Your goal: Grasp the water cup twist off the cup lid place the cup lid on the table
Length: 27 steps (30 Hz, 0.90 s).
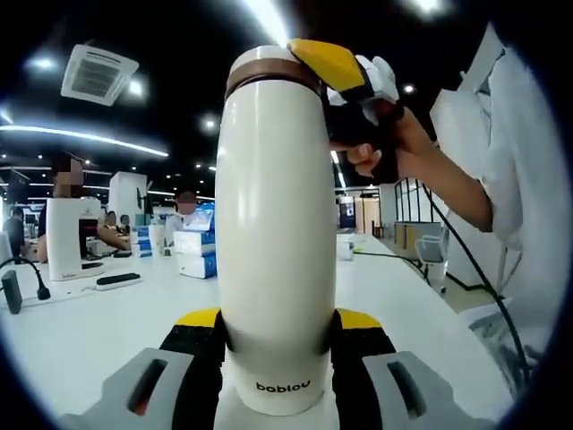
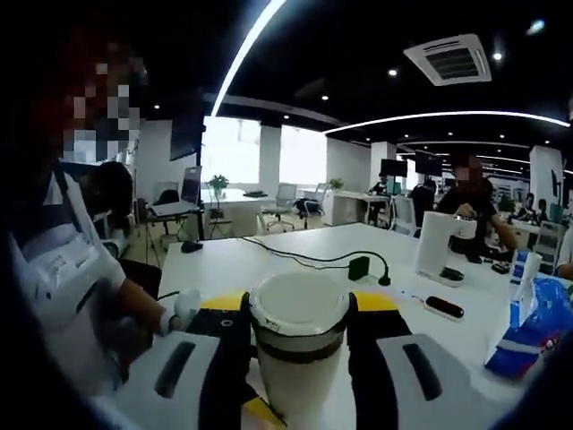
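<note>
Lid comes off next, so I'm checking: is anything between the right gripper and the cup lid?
No. The right gripper already closes around the cup lid, while the left gripper holds the water cup.

The one readable text is the dark brand word "bablov", printed low on the tall, cream-white cylindrical water cup [image 1: 277, 251]; print on the blue-and-white packages farther back is too blurred to read.

Black cable [image 2: 304, 255], blue bag [image 2: 533, 327].
</note>
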Available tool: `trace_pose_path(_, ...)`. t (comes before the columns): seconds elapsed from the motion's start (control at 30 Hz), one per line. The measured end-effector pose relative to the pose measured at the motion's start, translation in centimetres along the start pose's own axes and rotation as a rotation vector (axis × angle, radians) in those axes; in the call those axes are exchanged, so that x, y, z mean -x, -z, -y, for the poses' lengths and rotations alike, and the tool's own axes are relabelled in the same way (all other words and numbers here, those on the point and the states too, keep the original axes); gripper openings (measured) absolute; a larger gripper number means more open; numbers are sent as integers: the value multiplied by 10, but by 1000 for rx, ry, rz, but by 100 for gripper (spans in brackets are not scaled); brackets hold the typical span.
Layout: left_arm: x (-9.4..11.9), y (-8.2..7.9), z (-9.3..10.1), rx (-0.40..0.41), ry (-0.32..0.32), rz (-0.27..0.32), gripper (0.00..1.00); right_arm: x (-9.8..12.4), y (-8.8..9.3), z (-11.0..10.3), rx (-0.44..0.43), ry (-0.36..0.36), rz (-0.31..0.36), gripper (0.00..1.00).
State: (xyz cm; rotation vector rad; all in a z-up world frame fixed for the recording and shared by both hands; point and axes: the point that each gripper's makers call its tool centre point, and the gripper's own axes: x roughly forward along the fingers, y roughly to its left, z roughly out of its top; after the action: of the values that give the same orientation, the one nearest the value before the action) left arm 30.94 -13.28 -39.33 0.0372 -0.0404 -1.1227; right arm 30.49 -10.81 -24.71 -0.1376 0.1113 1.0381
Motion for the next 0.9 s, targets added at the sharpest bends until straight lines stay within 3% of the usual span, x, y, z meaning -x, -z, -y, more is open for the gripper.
trace_pose_path(0.63, 1, -1, -3, 3, 2, 0, 48, -3, 2, -7, 82, -294, -128, 44)
trace_pose_path(0.67, 1, -1, -3, 2, 2, 1, 48, -3, 2, -11, 107, -332, -136, 44)
trace_pose_path(0.8, 1, -2, -2, -7, 3, 8, 48, -7, -2, -24, 167, -446, -100, 44)
trace_pose_path(0.9, 1, -3, -4, 5, -1, 12, 48, -12, -2, -22, 158, -450, -104, 45)
